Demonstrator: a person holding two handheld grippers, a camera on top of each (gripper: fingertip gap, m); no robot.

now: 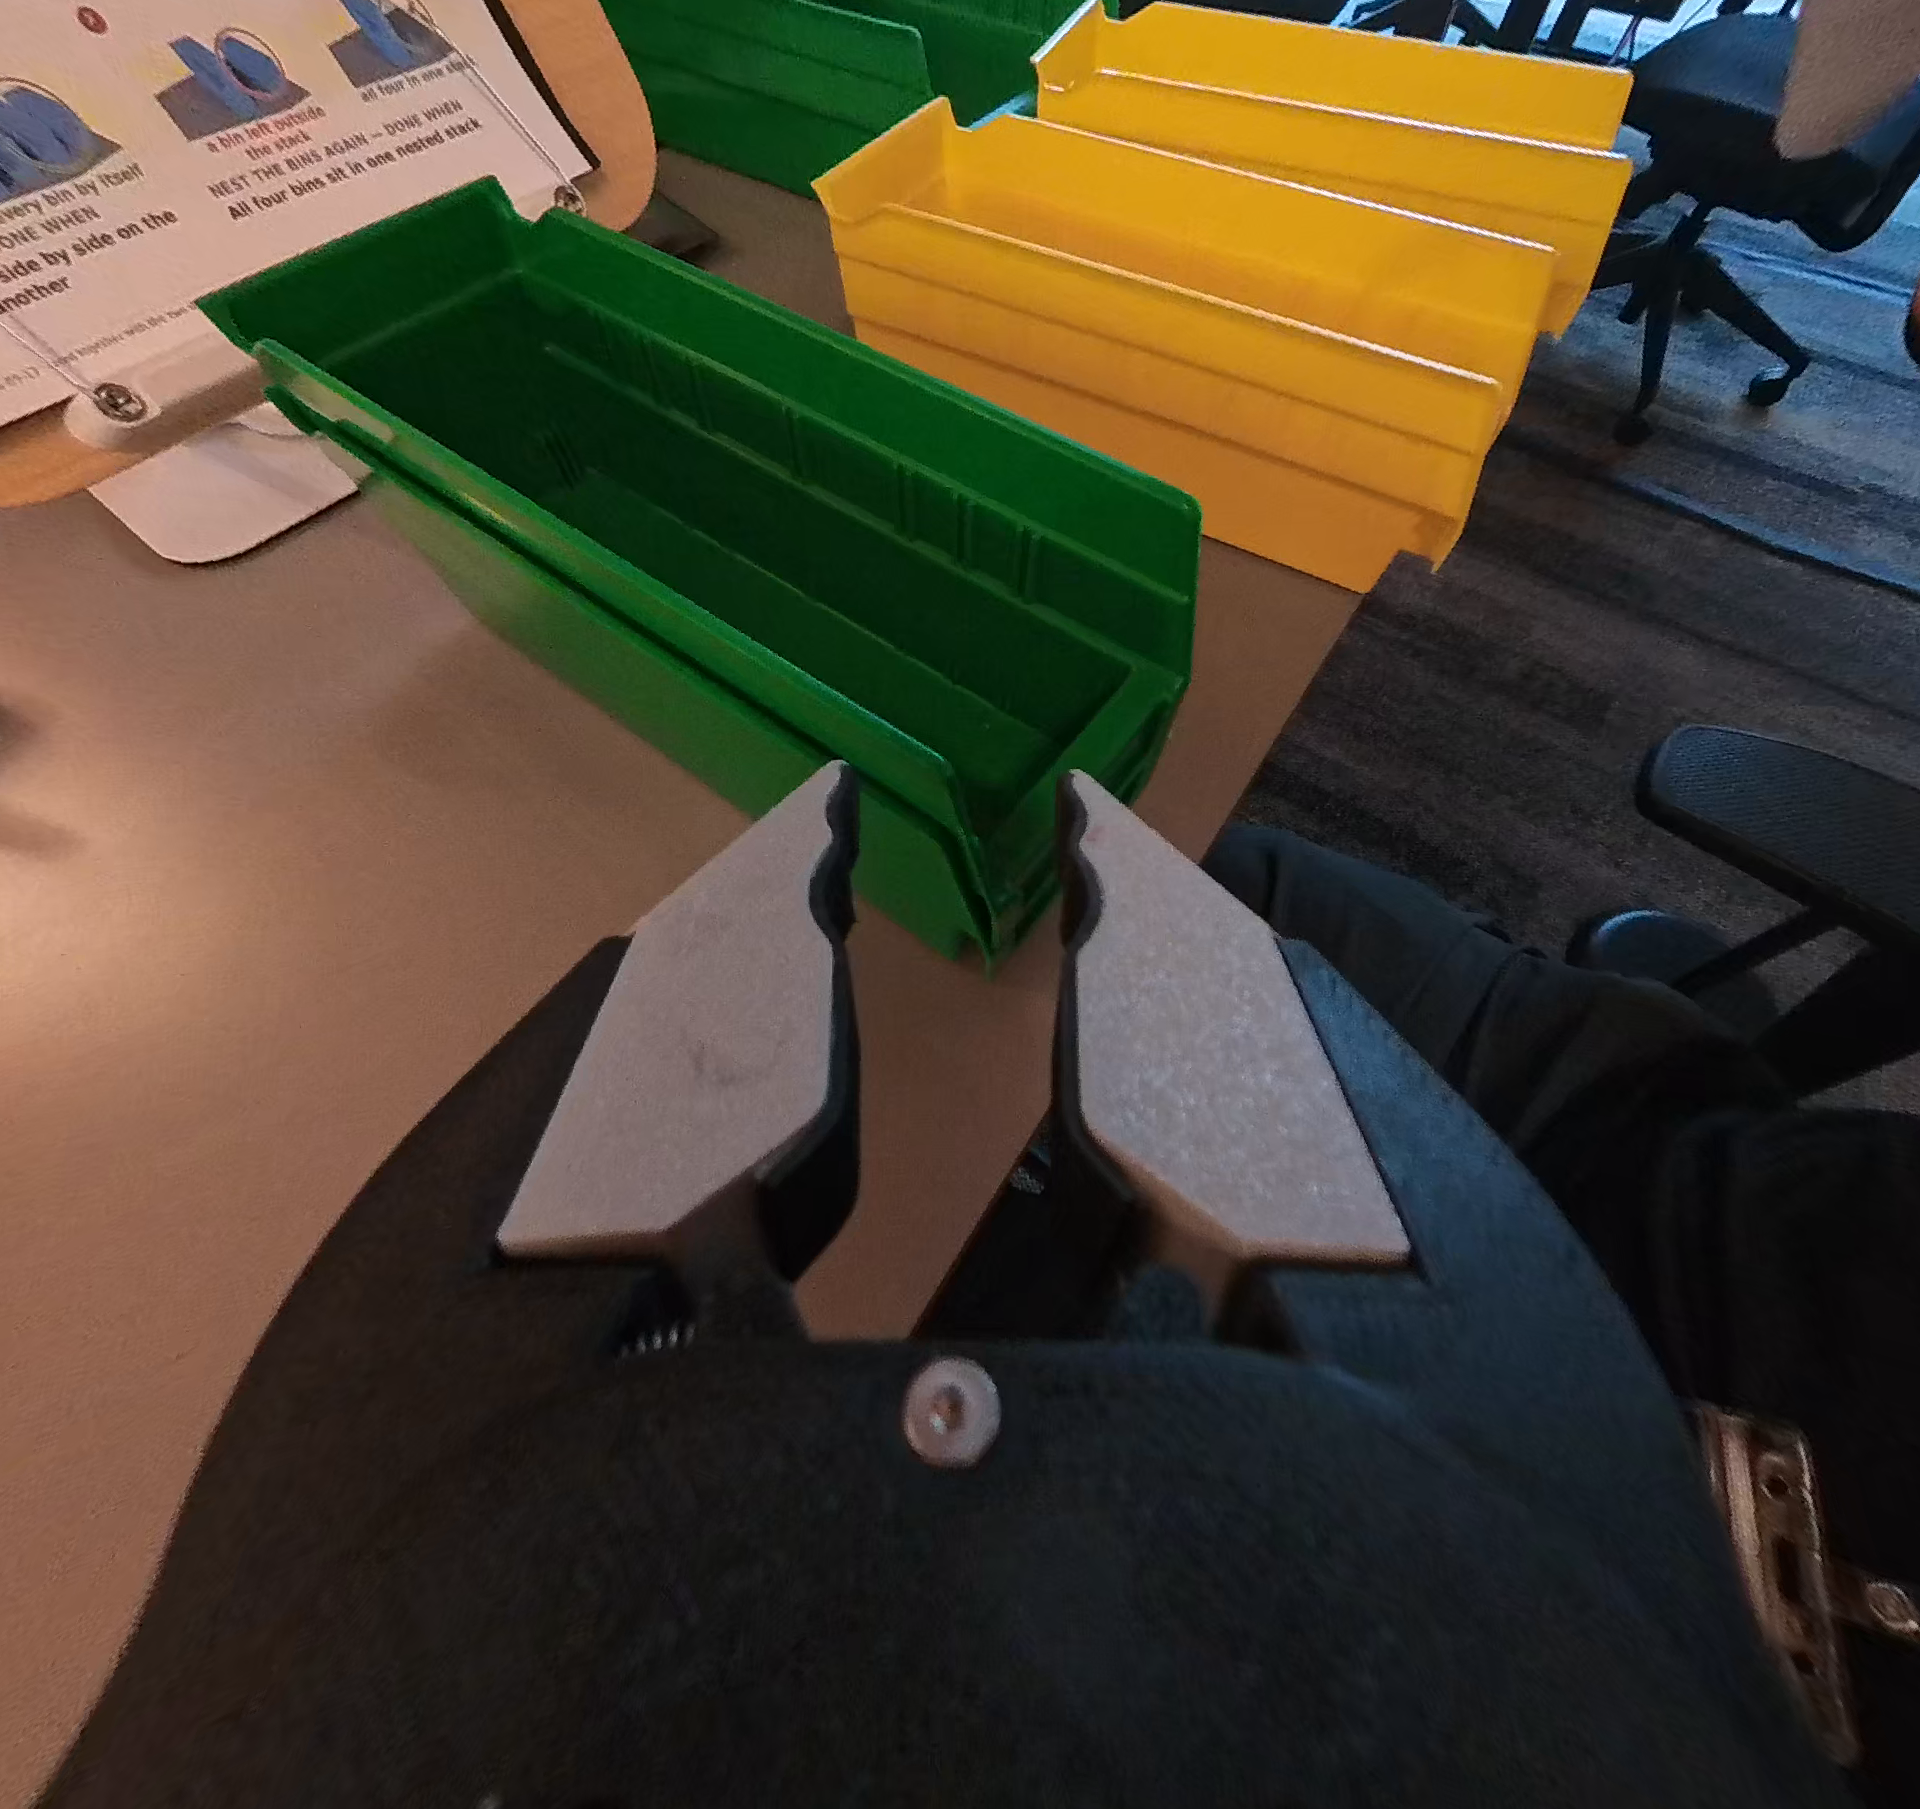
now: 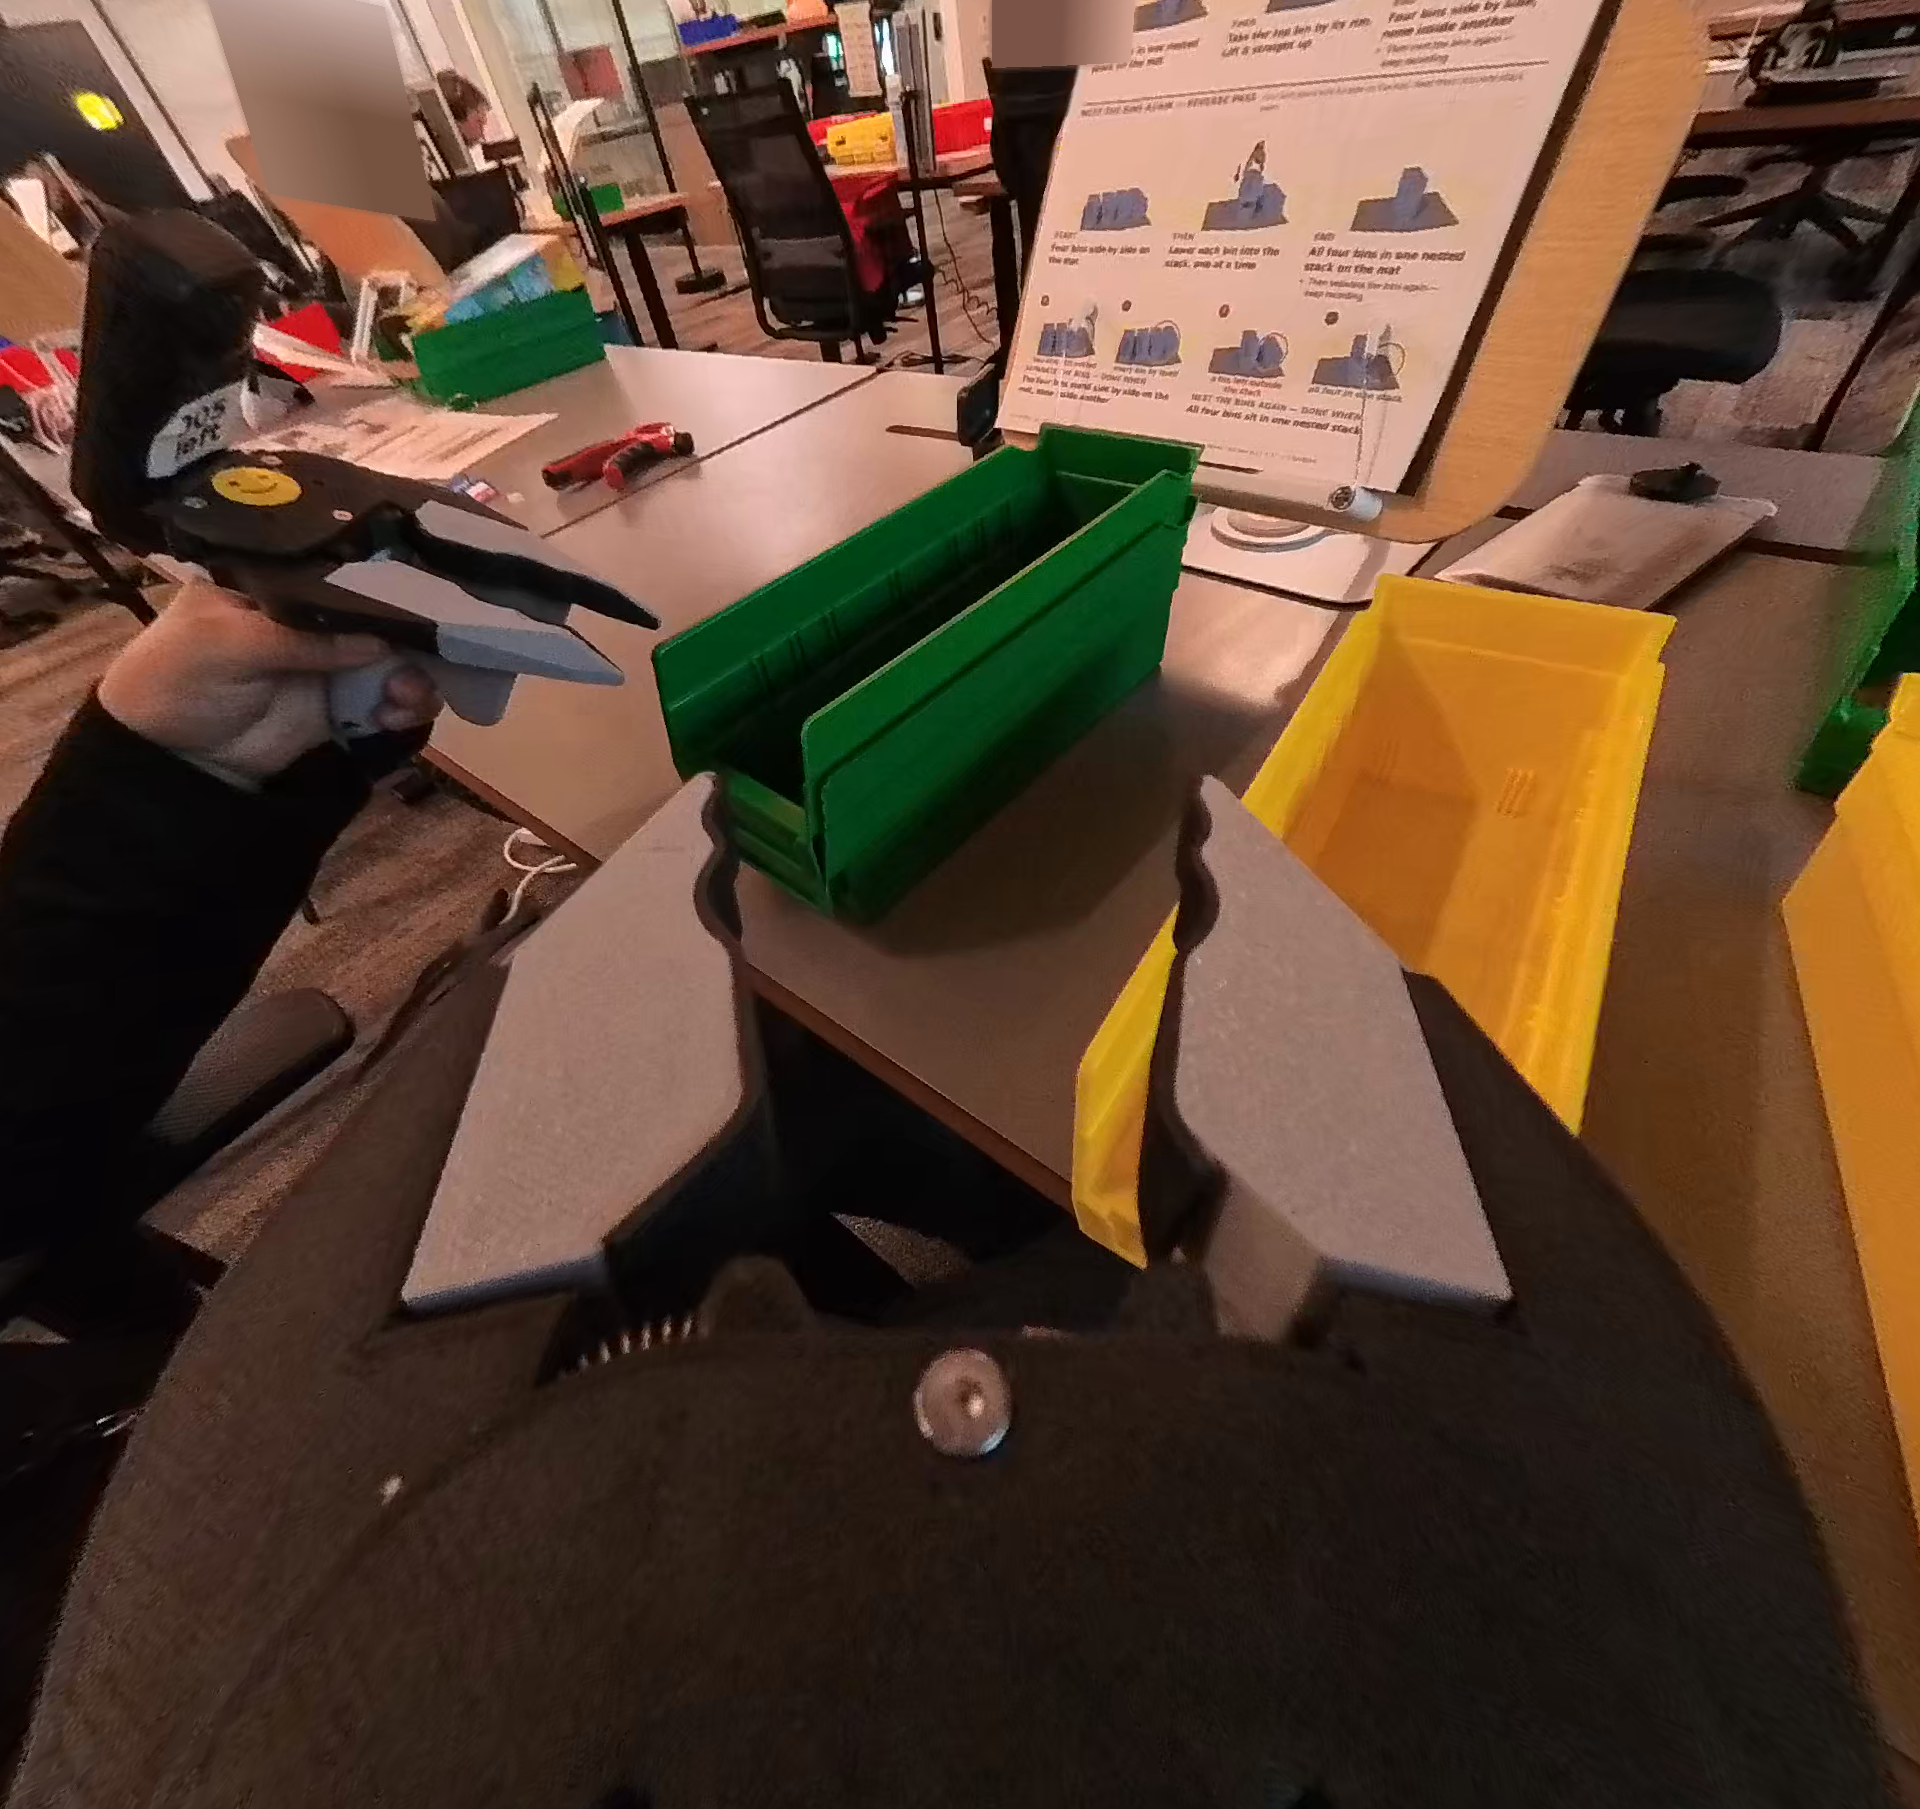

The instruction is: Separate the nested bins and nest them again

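A green bin (image 1: 727, 554) stands by itself near the table's front edge, long side pointing away; it also shows in the right wrist view (image 2: 935, 637). My left gripper (image 1: 956, 824) is open and empty, its fingertips level with the bin's near end. Two yellow bins (image 1: 1174, 305) (image 1: 1340, 107) lie side by side beyond it, with a second green bin (image 1: 831, 3) at the back. My right gripper (image 2: 956, 824) is open wide and empty, in front of the green bin. The near yellow bin (image 2: 1455, 824) has its front corner just inside the right finger. The left gripper (image 2: 613, 637) shows at the left, held by a hand.
An instruction board (image 2: 1299, 149) stands behind the green bin. A second yellow bin (image 2: 1860, 1032) and green bin (image 2: 1870, 616) sit at the right edge. A grey tray (image 2: 1600, 544) and a red-black tool (image 2: 613, 460) lie farther back. Office chairs (image 1: 1766, 824) stand off the table's edge.
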